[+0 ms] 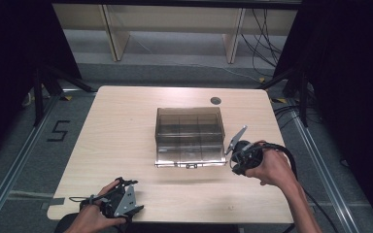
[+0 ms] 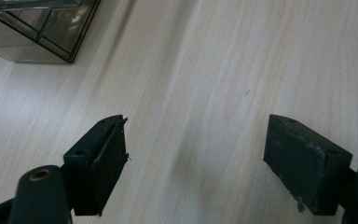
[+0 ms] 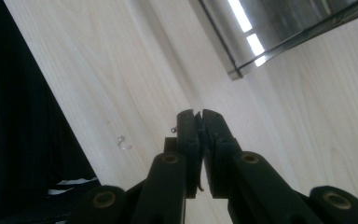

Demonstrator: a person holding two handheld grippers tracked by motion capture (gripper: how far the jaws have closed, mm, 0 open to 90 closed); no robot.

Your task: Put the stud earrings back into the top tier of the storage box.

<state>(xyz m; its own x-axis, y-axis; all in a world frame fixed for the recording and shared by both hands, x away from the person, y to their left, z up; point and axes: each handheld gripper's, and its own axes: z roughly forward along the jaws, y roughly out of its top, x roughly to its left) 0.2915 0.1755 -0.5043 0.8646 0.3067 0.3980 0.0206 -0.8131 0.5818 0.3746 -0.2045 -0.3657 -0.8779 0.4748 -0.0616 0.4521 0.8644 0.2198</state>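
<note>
A smoky transparent compartment box [image 1: 189, 137] lies shut in the middle of the wooden table [image 1: 121, 131]. Its corner shows at the upper left in the left gripper view [image 2: 37, 28] and at the upper right in the right gripper view [image 3: 279, 32]. My left gripper [image 1: 126, 187] rests near the table's front left edge, jaws wide apart with nothing between them [image 2: 196, 158]. My right gripper [image 1: 234, 155] hovers just off the box's front right corner, its jaws pressed together on nothing [image 3: 199, 119].
A round dark grommet [image 1: 215, 100] sits in the table's far right part. A small shiny speck [image 3: 123, 143] lies on the wood near the right gripper. Black curtains flank the table, and cables trail on the floor at the right.
</note>
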